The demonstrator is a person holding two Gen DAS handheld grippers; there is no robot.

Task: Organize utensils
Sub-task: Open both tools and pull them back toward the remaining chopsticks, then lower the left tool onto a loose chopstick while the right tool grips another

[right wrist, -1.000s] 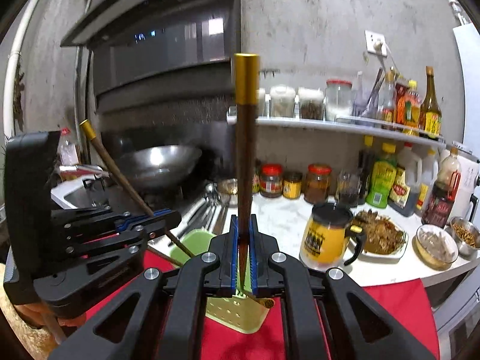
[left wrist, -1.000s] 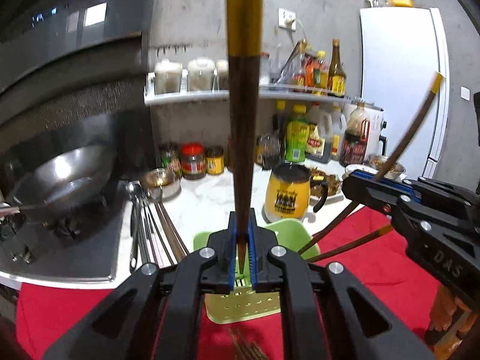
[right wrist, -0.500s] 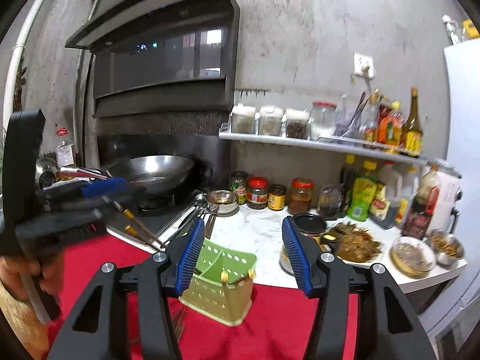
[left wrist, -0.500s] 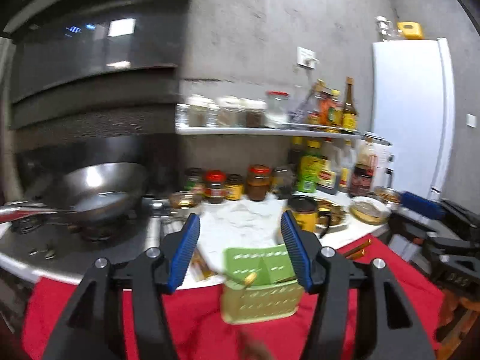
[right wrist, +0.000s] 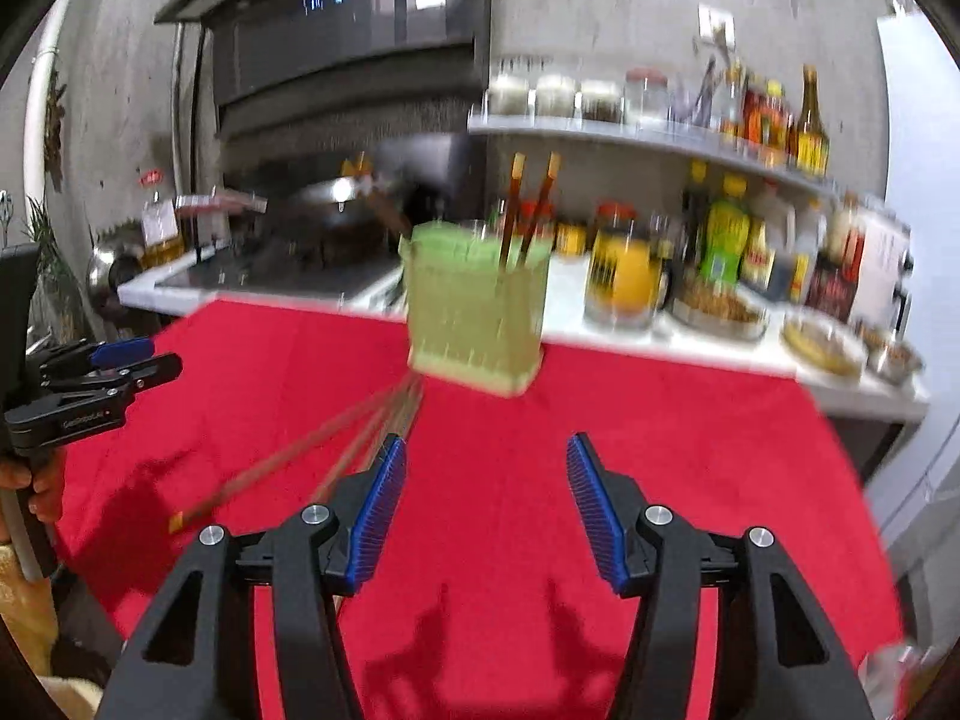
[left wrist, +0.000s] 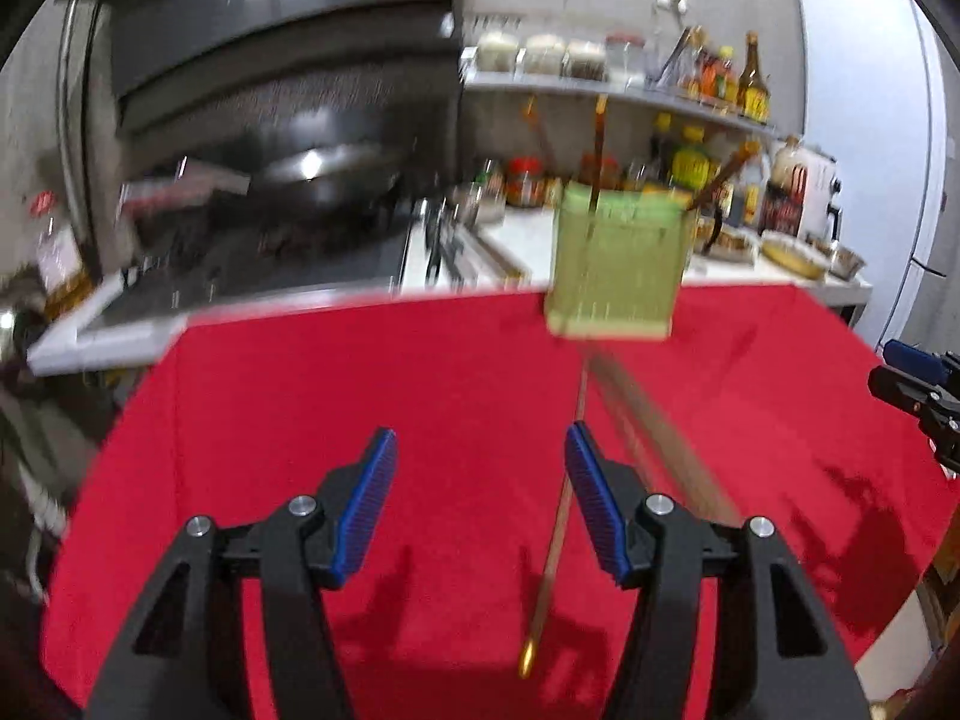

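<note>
A green perforated utensil holder (left wrist: 615, 264) stands at the far edge of the red cloth (left wrist: 360, 396), with gold-tipped brown chopsticks (left wrist: 597, 144) standing in it. It also shows in the right wrist view (right wrist: 477, 312) with two chopsticks (right wrist: 528, 210) upright in it. Loose chopsticks (left wrist: 555, 546) lie on the cloth before the holder; in the right wrist view they (right wrist: 312, 456) lie left of centre. My left gripper (left wrist: 480, 510) is open and empty above the cloth. My right gripper (right wrist: 483, 510) is open and empty too. Both views are blurred.
Behind the cloth runs a white counter (right wrist: 708, 342) with a yellow mug (right wrist: 624, 276), bottles, jars and food dishes. A wok (left wrist: 312, 174) sits on the stove at left. A shelf (right wrist: 660, 132) holds jars. A white fridge (left wrist: 864, 120) stands at right.
Both grippers let go of their chopsticks, which now stand in the holder, opened, and drew back and down toward the cloth.
</note>
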